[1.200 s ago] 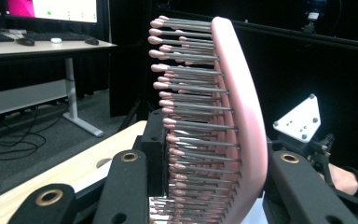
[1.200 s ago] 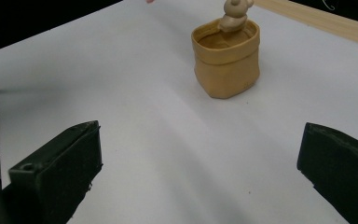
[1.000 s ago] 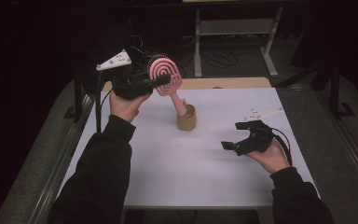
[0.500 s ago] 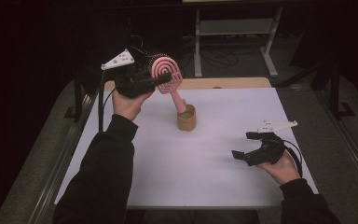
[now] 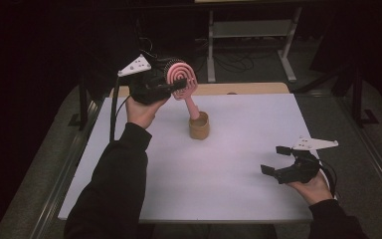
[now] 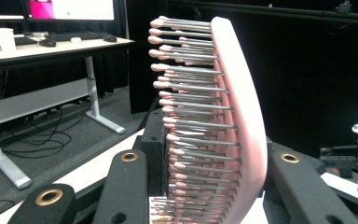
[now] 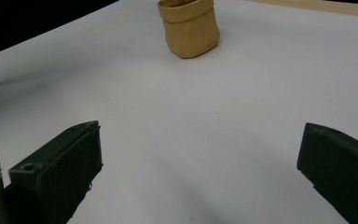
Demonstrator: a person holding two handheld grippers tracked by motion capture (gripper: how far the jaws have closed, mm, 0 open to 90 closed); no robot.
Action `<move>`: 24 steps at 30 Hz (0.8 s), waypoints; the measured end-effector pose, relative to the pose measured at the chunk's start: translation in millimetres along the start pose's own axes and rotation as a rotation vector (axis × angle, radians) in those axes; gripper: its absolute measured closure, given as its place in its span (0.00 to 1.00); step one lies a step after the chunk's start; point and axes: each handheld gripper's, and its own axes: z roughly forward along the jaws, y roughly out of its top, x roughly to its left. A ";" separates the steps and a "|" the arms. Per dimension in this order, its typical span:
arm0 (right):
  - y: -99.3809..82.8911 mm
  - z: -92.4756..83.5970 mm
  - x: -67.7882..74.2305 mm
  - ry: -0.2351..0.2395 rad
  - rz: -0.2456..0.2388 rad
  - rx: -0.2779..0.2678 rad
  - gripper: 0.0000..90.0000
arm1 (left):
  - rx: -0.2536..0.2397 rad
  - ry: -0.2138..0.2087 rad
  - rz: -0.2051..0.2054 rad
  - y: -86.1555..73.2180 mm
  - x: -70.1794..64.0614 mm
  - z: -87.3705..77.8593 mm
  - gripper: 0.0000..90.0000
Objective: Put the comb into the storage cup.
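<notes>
One hairbrush (image 5: 181, 79) is clenched in the left gripper (image 5: 171, 85), handle down in the tan pot (image 5: 199, 126); letting go remains. Right gripper (image 5: 278, 162) hovers released over the tabletop (image 5: 219, 174).

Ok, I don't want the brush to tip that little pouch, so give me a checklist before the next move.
1. Left gripper shut on pink hairbrush head: ok.
2. Brush handle end inside tan pouch: ok.
3. Handle resting on the pouch bottom: cannot tell.
4. Pouch upright on the white table: ok.
5. Right gripper open, holding nothing: ok.
6. Right gripper away from the pouch: ok.
</notes>
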 end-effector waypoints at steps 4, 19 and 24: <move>-6.5 -2.3 -0.7 -0.009 0.005 -0.001 0.00 | 0.006 0.005 -0.005 -5.0 2.3 4.8 0.70; -16.5 -0.7 1.5 -0.023 -0.024 0.008 0.00 | 0.010 0.003 -0.045 -29.2 14.8 17.6 0.70; -17.4 -1.1 2.9 -0.030 -0.031 0.001 0.00 | 0.012 0.001 -0.052 -35.2 16.8 23.5 0.70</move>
